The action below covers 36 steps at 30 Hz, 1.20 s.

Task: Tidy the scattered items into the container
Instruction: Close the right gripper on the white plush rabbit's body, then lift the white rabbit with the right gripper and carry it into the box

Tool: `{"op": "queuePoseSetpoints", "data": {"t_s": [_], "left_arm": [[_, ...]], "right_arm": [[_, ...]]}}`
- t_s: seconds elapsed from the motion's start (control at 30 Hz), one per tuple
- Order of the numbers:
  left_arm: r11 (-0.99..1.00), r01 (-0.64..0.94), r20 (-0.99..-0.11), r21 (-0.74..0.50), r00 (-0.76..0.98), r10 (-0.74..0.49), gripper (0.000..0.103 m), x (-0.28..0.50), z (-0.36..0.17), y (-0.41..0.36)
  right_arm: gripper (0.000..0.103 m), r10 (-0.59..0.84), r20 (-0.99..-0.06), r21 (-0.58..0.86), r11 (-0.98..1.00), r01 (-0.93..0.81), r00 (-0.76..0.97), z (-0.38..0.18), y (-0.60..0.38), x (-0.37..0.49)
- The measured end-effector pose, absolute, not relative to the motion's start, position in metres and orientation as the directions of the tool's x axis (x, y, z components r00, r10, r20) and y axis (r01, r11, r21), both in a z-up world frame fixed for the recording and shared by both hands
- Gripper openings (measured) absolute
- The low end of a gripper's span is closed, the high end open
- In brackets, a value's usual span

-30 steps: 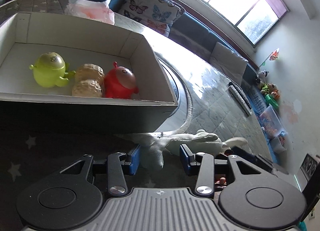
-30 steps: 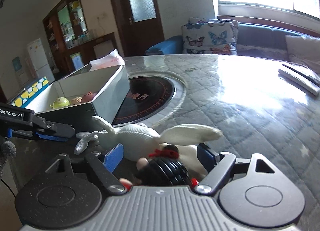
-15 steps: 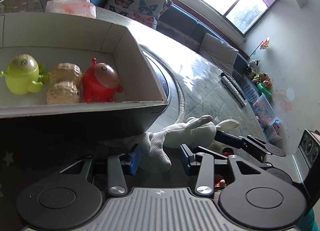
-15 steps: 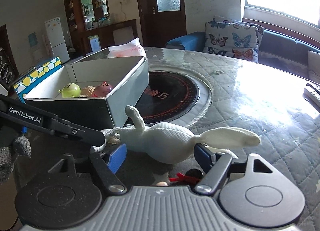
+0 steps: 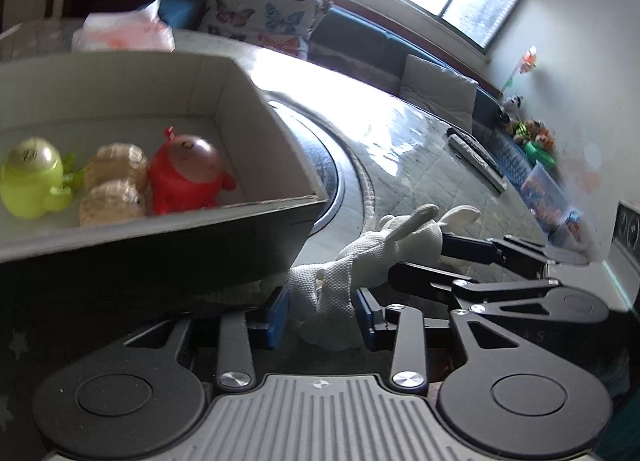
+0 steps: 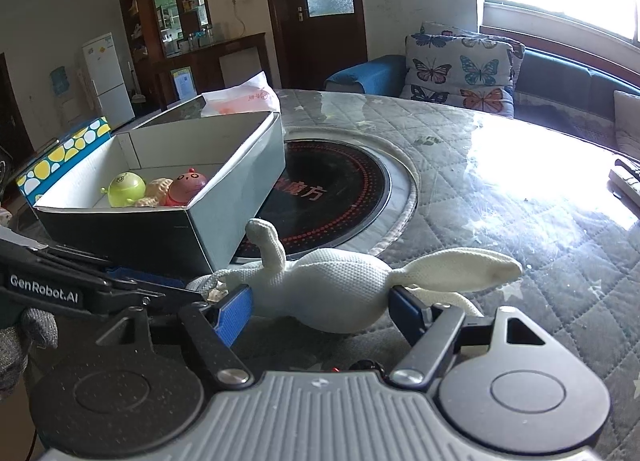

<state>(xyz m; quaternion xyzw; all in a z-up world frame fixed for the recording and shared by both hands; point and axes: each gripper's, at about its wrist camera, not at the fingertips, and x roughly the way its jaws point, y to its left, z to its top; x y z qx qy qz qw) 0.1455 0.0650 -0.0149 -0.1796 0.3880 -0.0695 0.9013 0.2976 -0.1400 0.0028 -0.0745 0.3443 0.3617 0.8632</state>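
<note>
A white knitted plush rabbit (image 6: 336, 285) lies on the table beside the open cardboard box (image 6: 240, 181). My right gripper (image 6: 320, 311) is open, with its blue pads either side of the rabbit's body. My left gripper (image 5: 320, 313) is open around the rabbit's limb (image 5: 332, 285). The box (image 5: 248, 101) holds a green toy (image 5: 32, 181), a peanut-shaped toy (image 5: 112, 189) and a red toy (image 5: 184, 173); they also show in the right wrist view (image 6: 156, 187). A small dark toy with red trim (image 6: 360, 366) peeks out under my right gripper.
The round quilted table (image 6: 520, 201) has a black induction hob (image 6: 332, 197) set in its middle, next to the box. A pink plastic bag (image 6: 244, 97) lies behind the box. Remote controls (image 5: 476, 157) lie at the far edge. A sofa with butterfly cushions (image 6: 460, 69) stands beyond.
My right gripper has risen and moved forward over the dark toy, so its pads now flank the rabbit's body. The left gripper has shifted right along the box, still around the limb.
</note>
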Motion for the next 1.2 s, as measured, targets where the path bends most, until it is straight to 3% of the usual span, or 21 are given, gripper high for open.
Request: {"op": "queuePoseSetpoints", "data": {"t_s": [0.3,0.53,0.57,0.63,0.73,0.97,1.2], "left_arm": [[0.919,0.042,-0.654,-0.391,0.69,-0.31,0.008,0.138,-0.013,0.07],[0.939,0.078,-0.664,-0.336,0.688,-0.294,0.01,0.122,-0.006,0.072],[0.944,0.079,-0.661,-0.322,0.695,-0.283,0.013,0.122,-0.003,0.071],[0.95,0.09,-0.657,-0.3,0.702,-0.275,0.028,0.124,0.003,0.069],[0.954,0.128,-0.645,-0.272,0.711,-0.28,0.03,0.129,0.01,0.063],[0.957,0.191,-0.667,-0.217,0.687,-0.288,0.031,0.149,-0.008,0.047],[0.953,0.236,-0.663,-0.193,0.684,-0.304,0.027,0.157,-0.022,0.036]], "right_arm": [[0.077,0.569,-0.645,0.116,0.733,-0.671,0.51,0.005,-0.143,0.294],[0.076,0.582,-0.642,0.113,0.716,-0.689,0.499,0.008,-0.14,0.289],[0.077,0.584,-0.642,0.118,0.715,-0.689,0.496,0.008,-0.14,0.29],[0.076,0.59,-0.644,0.135,0.715,-0.686,0.487,0.008,-0.14,0.292],[0.077,0.595,-0.648,0.153,0.713,-0.684,0.476,0.009,-0.142,0.295],[0.077,0.608,-0.654,0.223,0.724,-0.653,0.45,0.01,-0.146,0.306],[0.077,0.59,-0.674,0.206,0.727,-0.654,0.444,0.008,-0.137,0.31]]}}
